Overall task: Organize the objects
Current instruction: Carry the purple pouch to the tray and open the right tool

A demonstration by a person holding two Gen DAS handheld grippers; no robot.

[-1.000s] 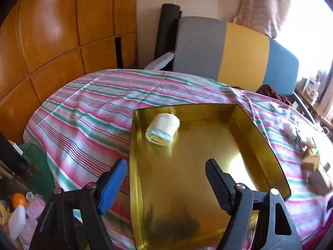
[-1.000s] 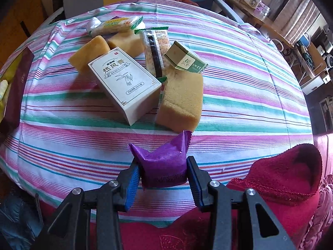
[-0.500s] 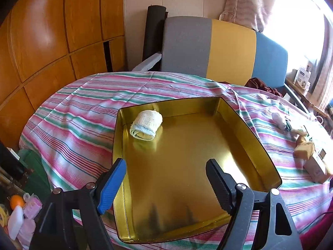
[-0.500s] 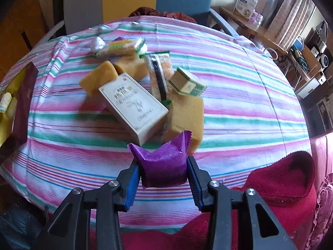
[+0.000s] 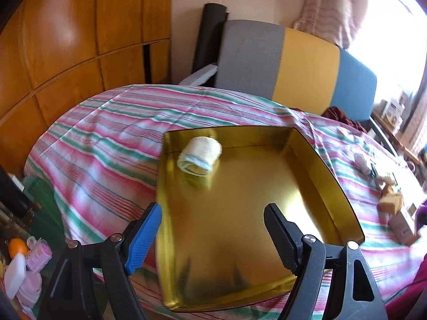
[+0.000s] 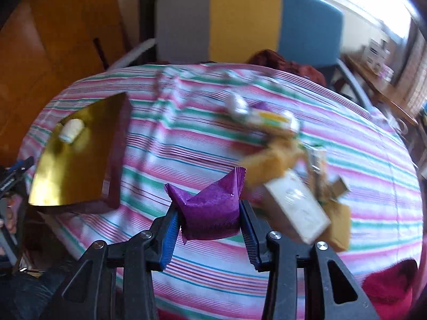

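A gold tin tray lies on the striped tablecloth, and a rolled pale cloth rests in its far left corner. My left gripper hovers over the tray's near end, open, with nothing between its fingers. In the right wrist view my right gripper is shut on a purple foil packet, held above the cloth. The tray and the rolled cloth show at the left there. A blurred pile with a white box, yellow sponges and snack packets lies to the right.
A grey, yellow and blue chair back stands behind the table, with wooden panelling at the left. A red knitted cloth lies at the near right edge. Small bottles and an orange thing sit low at the left, off the table.
My right gripper has lifted and swung left with the purple packet, so the tray has come into its view. The left gripper's view has barely shifted over the tray.
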